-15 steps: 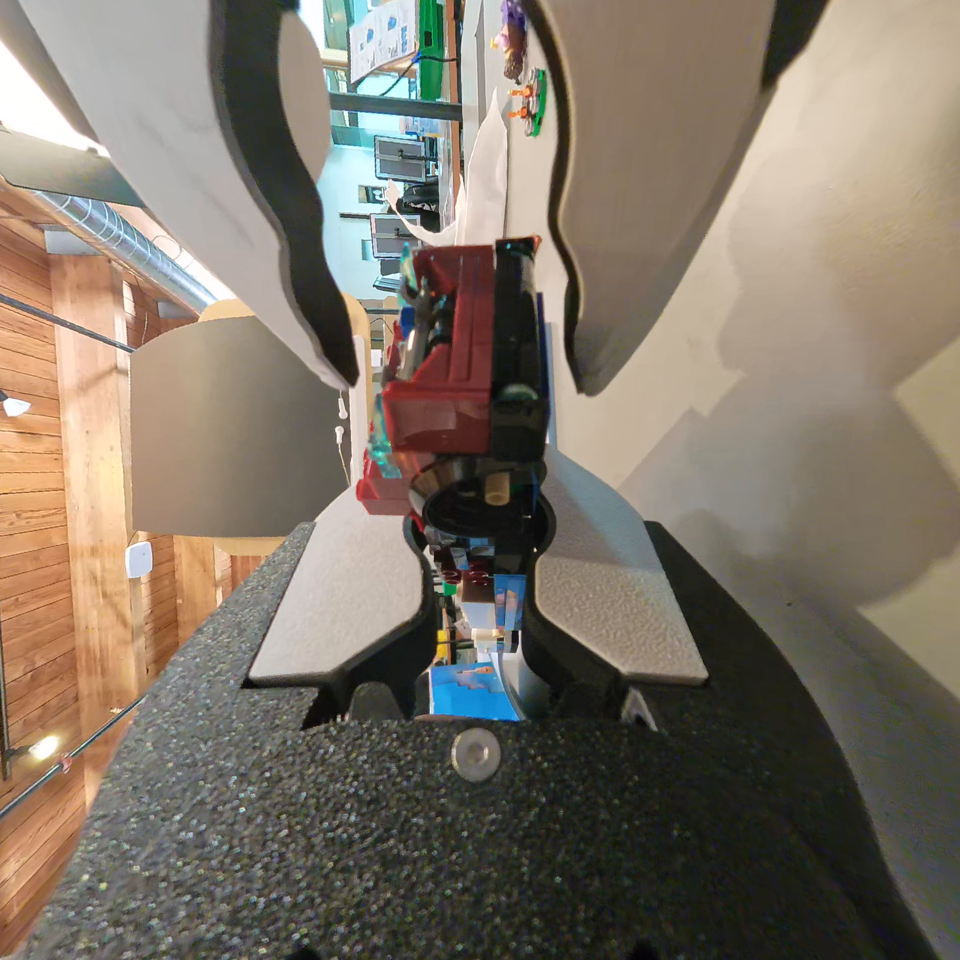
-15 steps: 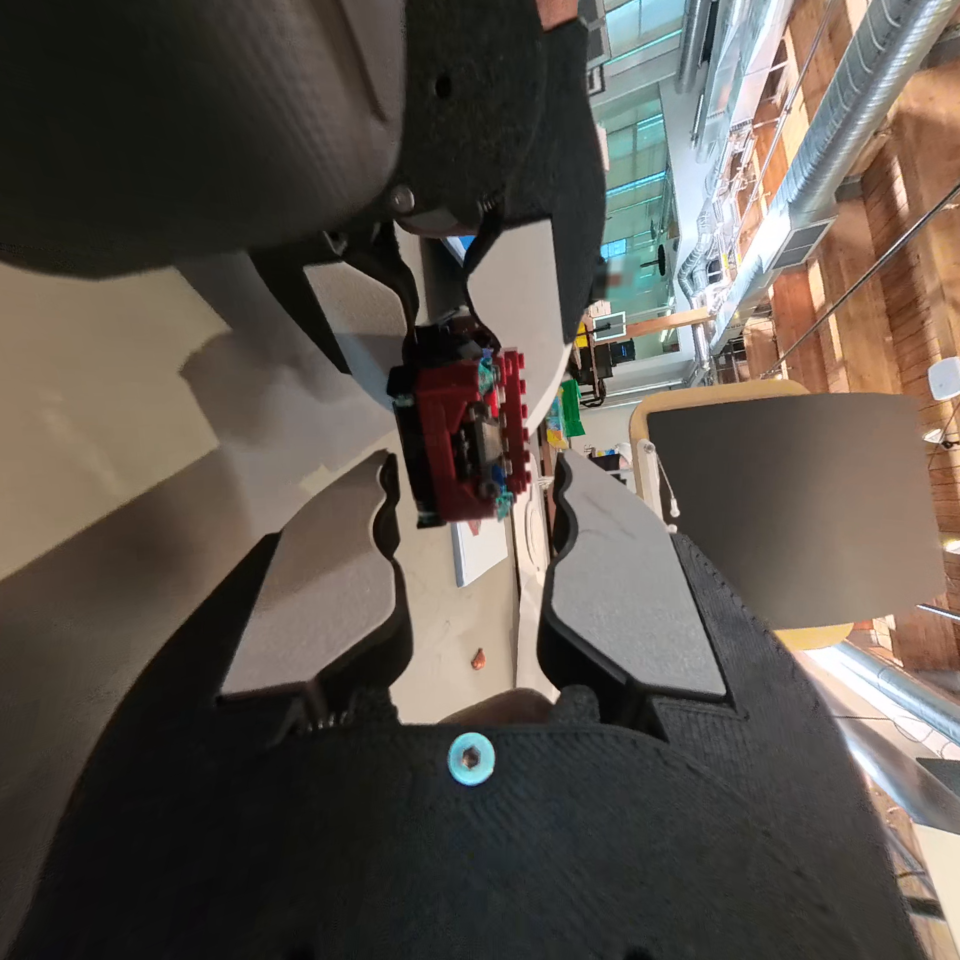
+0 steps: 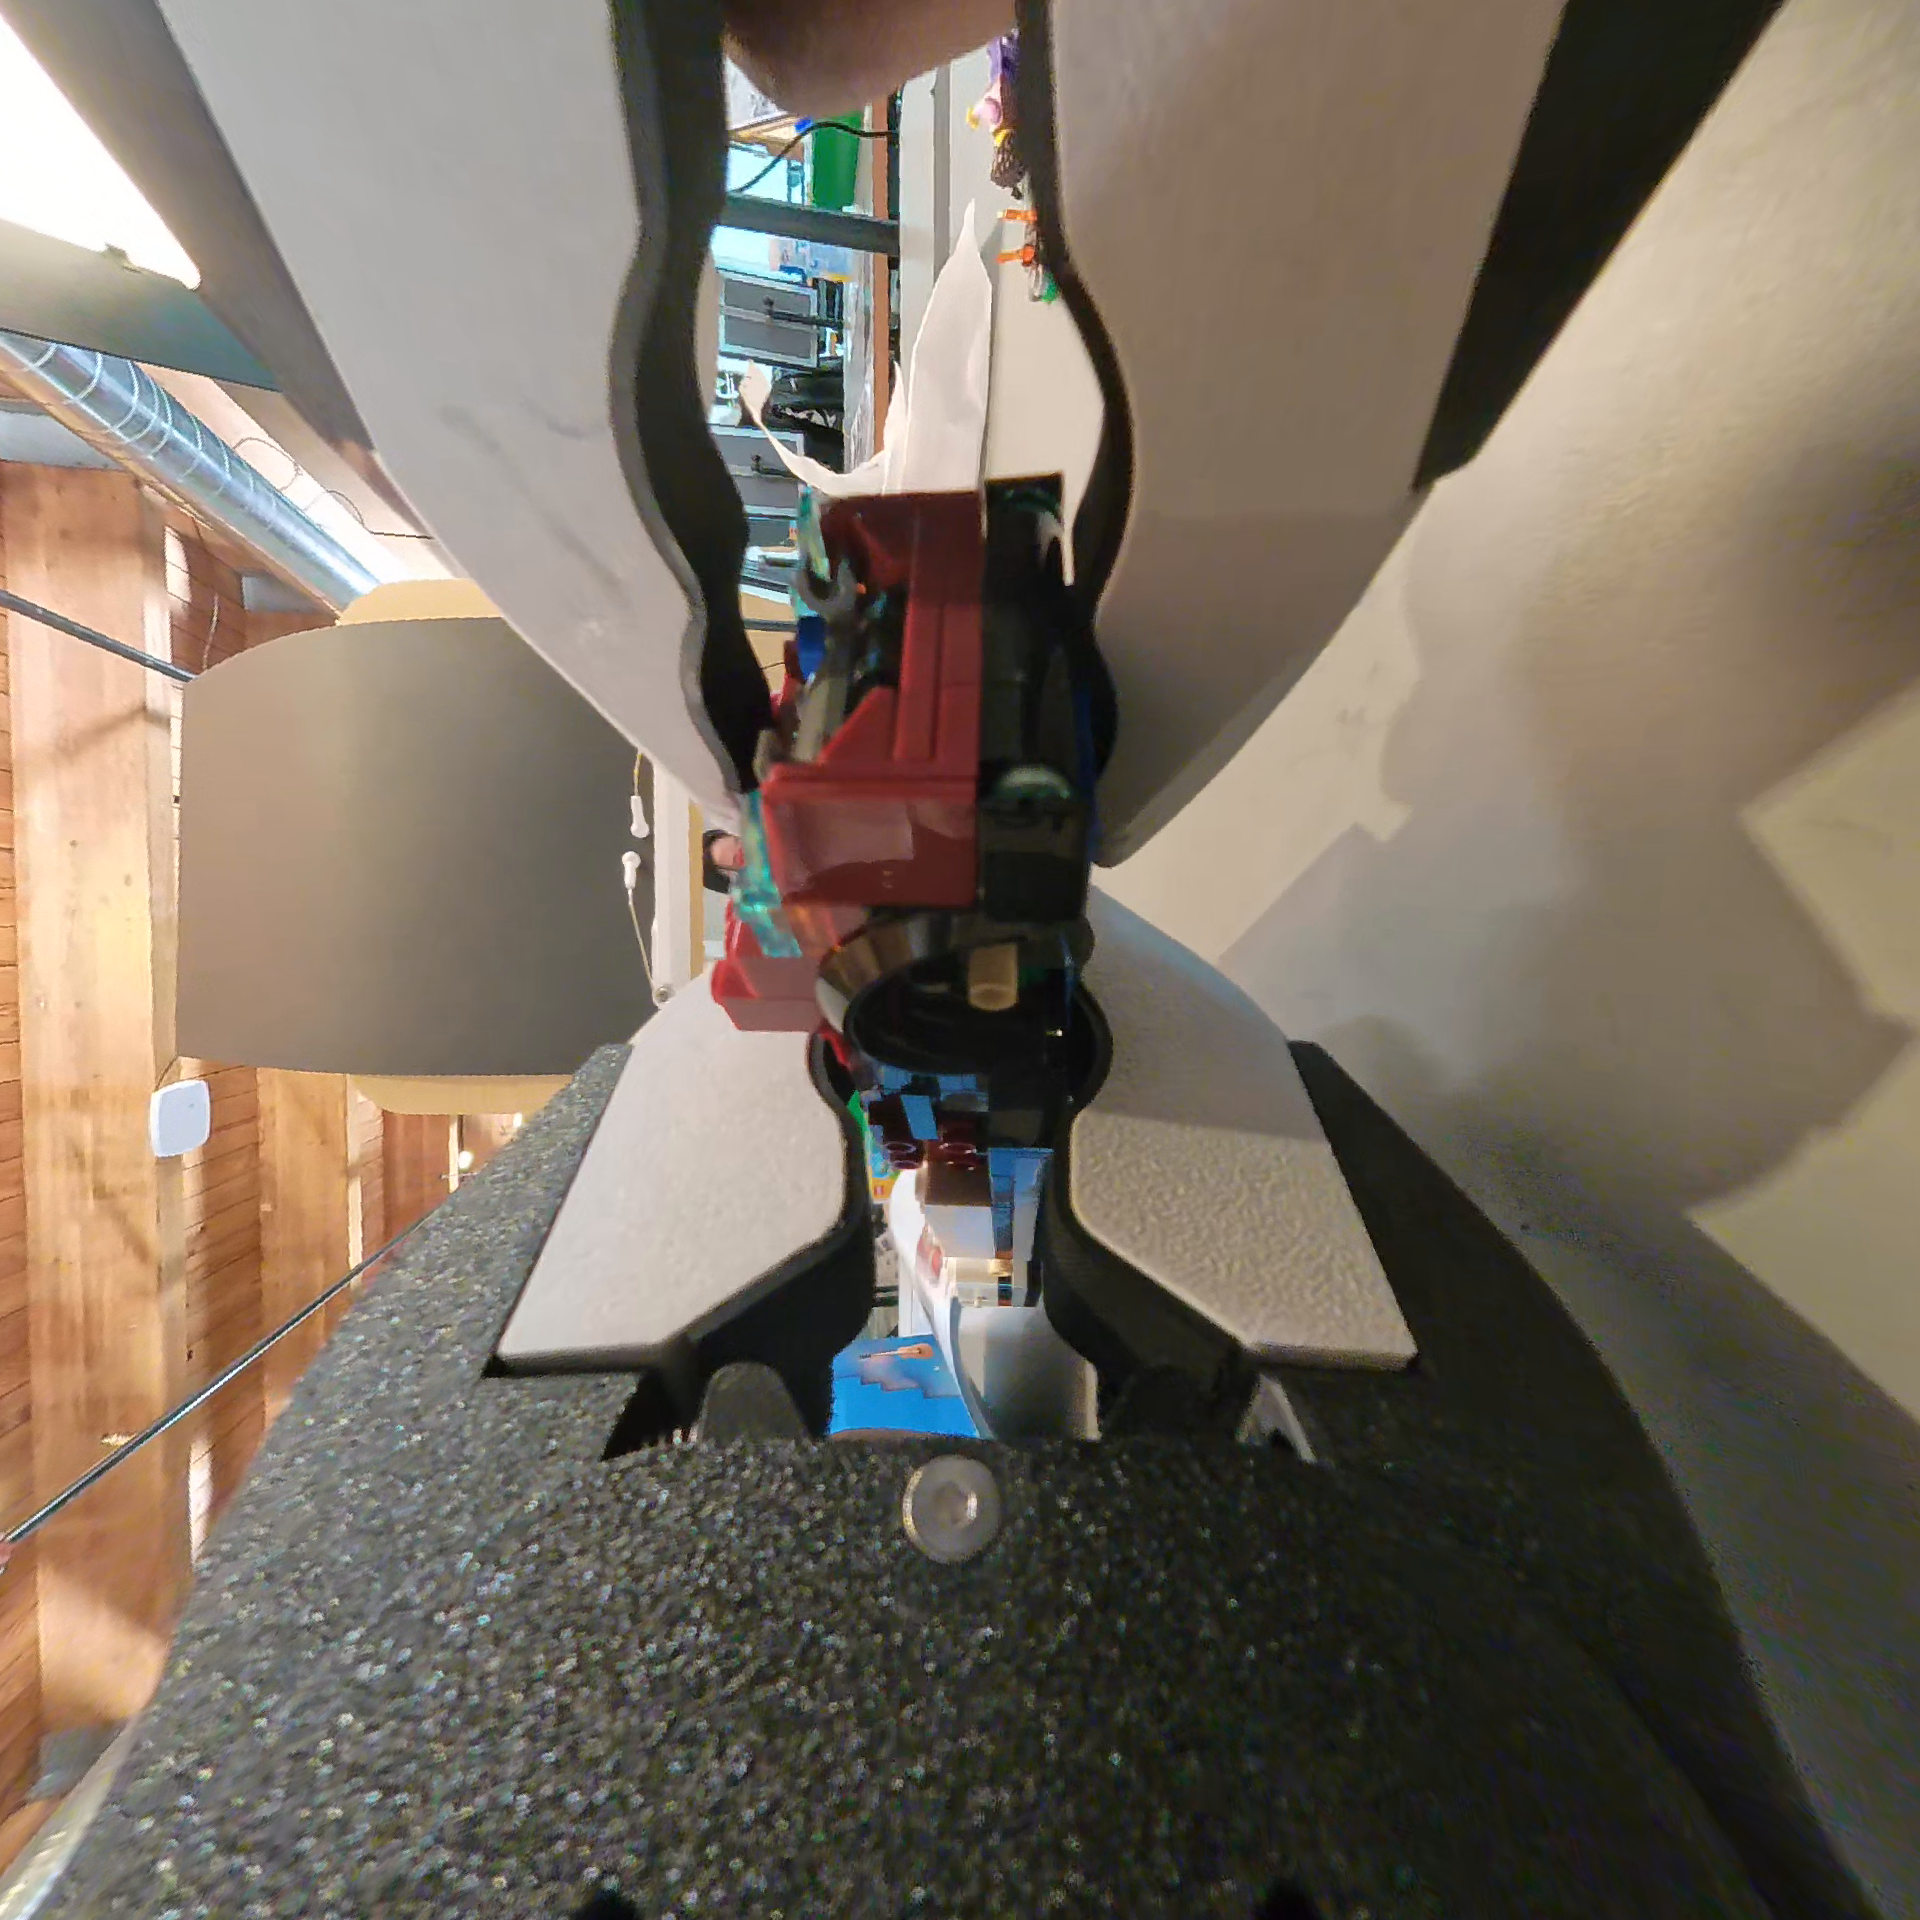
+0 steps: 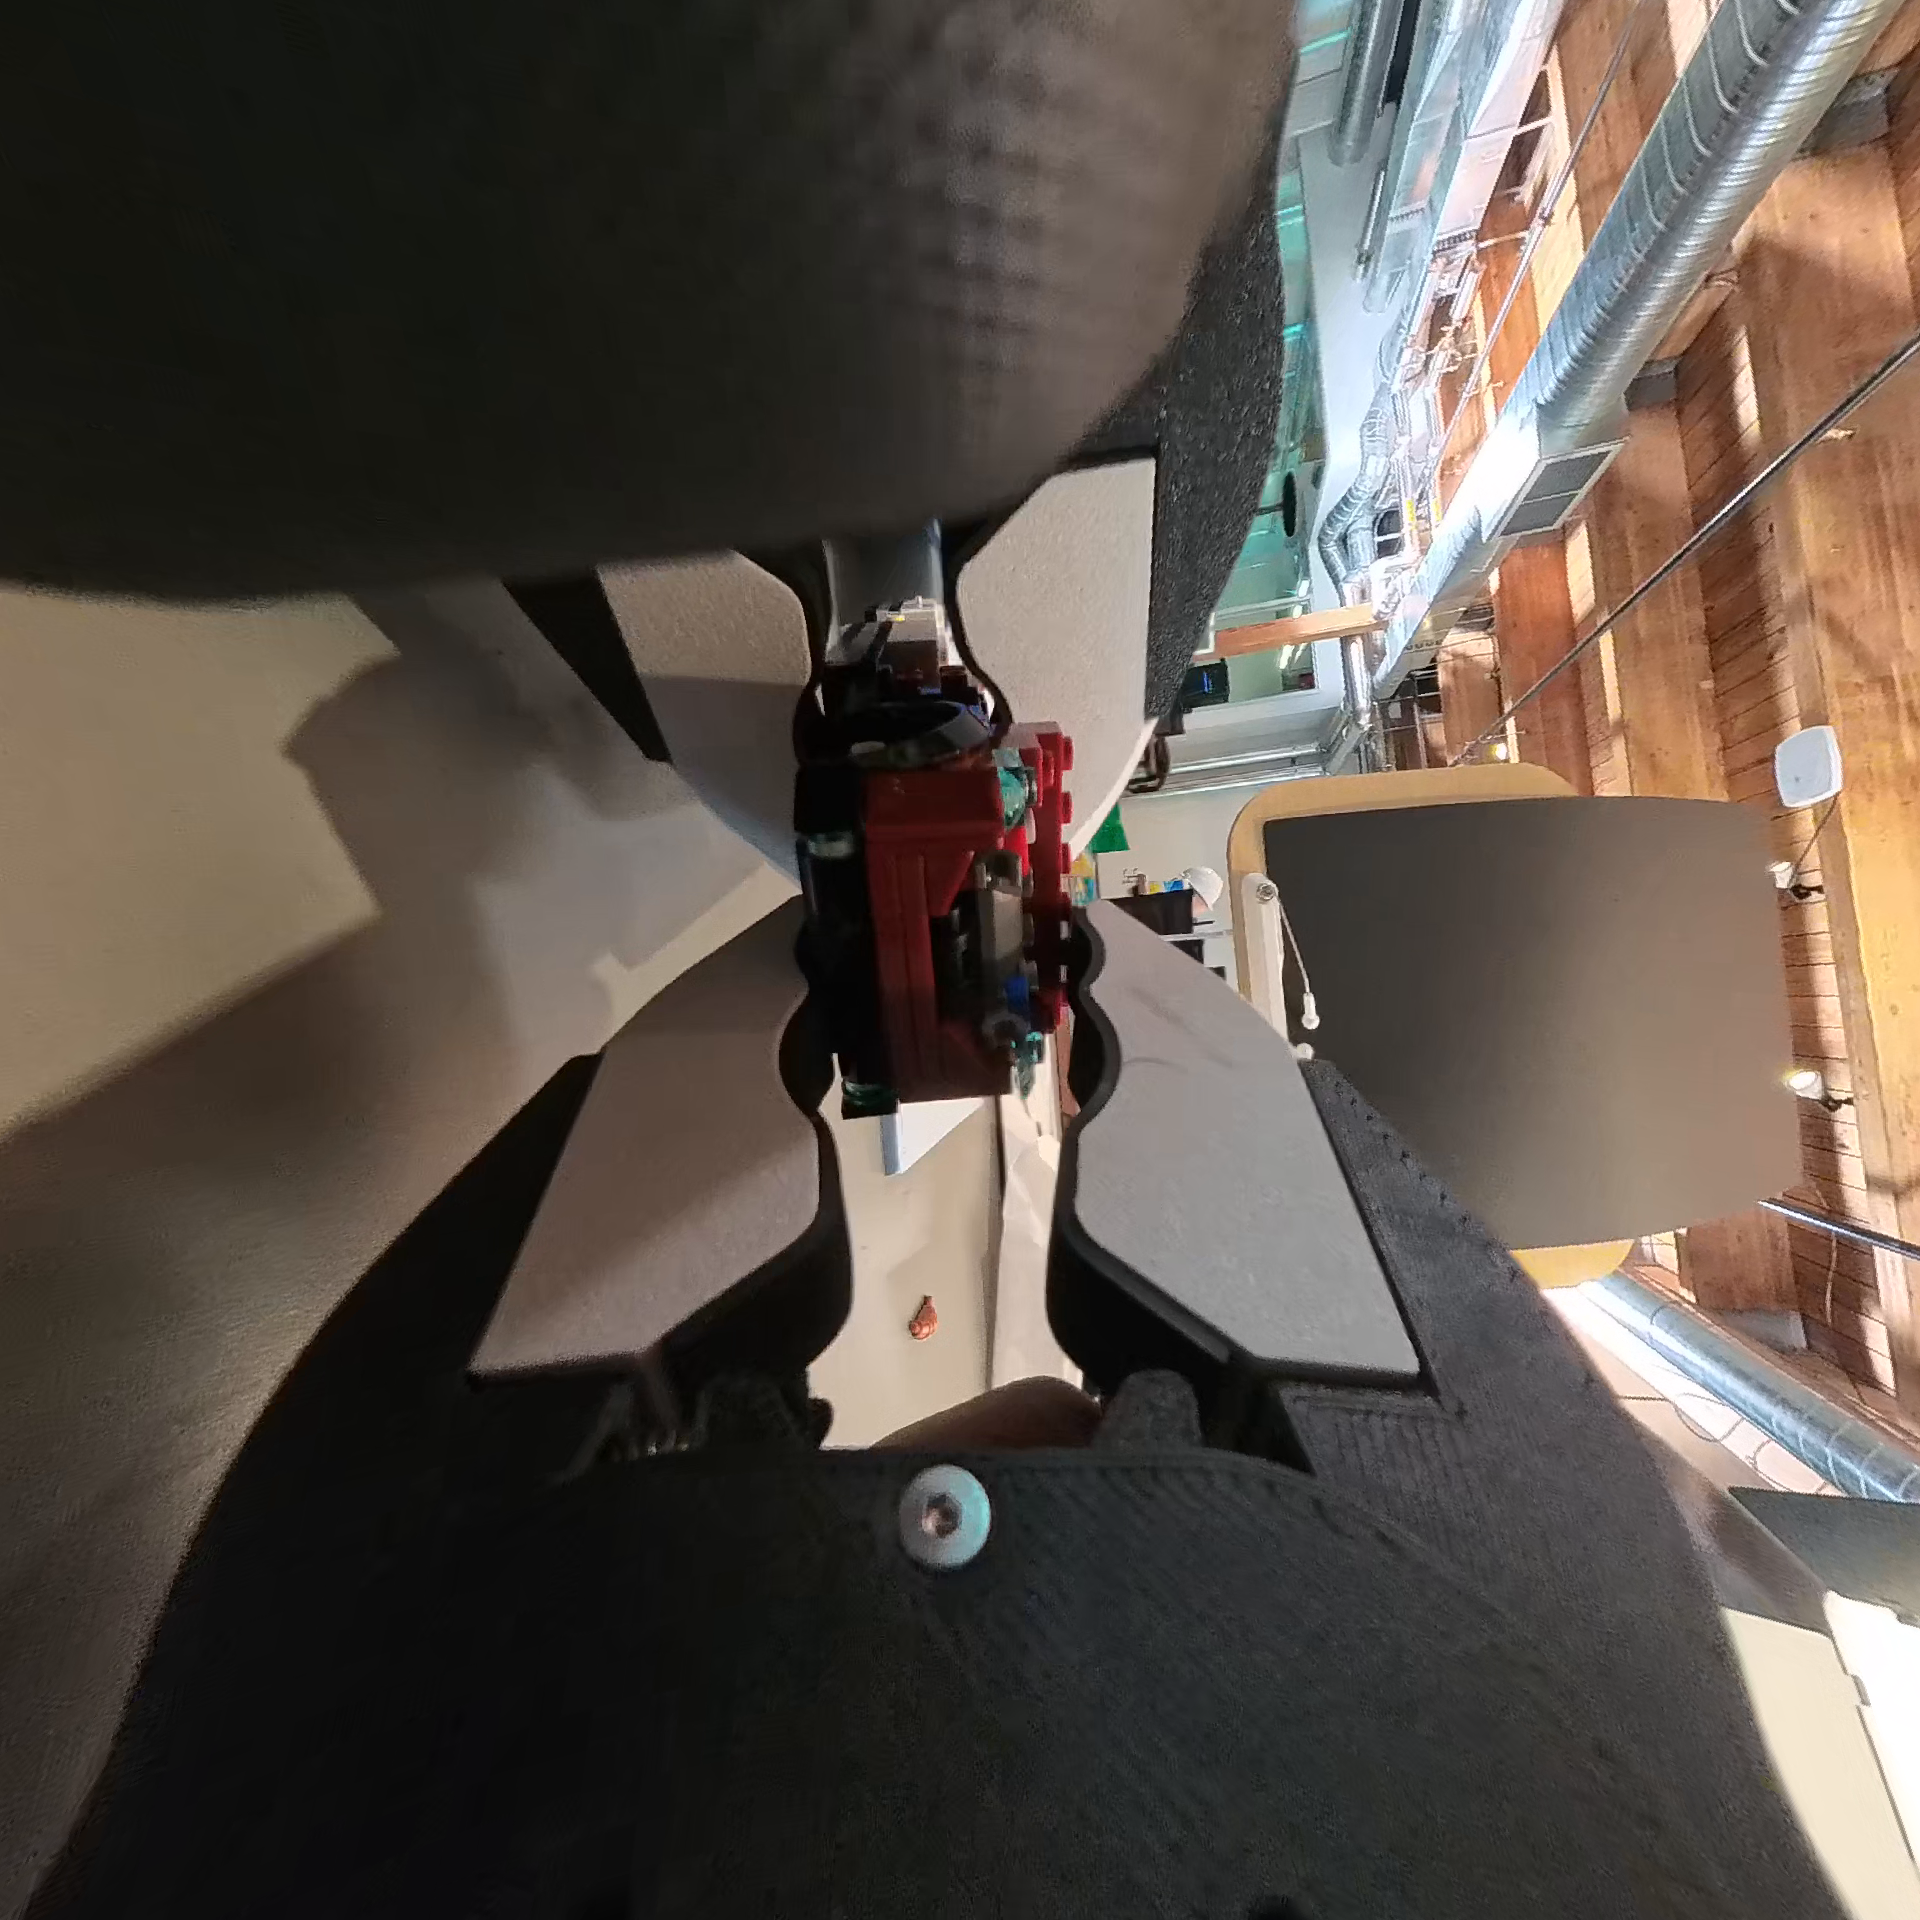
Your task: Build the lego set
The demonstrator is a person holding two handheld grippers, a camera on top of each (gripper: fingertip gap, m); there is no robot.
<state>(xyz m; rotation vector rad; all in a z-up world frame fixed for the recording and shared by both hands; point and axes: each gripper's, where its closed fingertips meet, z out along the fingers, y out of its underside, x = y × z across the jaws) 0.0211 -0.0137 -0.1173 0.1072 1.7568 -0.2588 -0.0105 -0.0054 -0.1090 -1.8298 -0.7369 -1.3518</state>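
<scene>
Two grippers meet on one item: a red-and-black brick-built toy vehicle [image 3: 914, 790], held in the air above a pale table [image 3: 1558, 623]. My left gripper [image 3: 961, 1023] pinches its near, black wheeled end; my right gripper [image 4: 940, 987] closes on the far red body, pads against both flanks. Light and rigid, I judge, but bricks may pop apart: grip the solid flat sides, not the teal trim.

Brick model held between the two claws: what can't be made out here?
- Brick model: its rear end is hidden between the left claw fingers in both views.
- Right claw: its pads' contact with the model is shadowed.
- Small brown piece on the table: too small to identify.
</scene>
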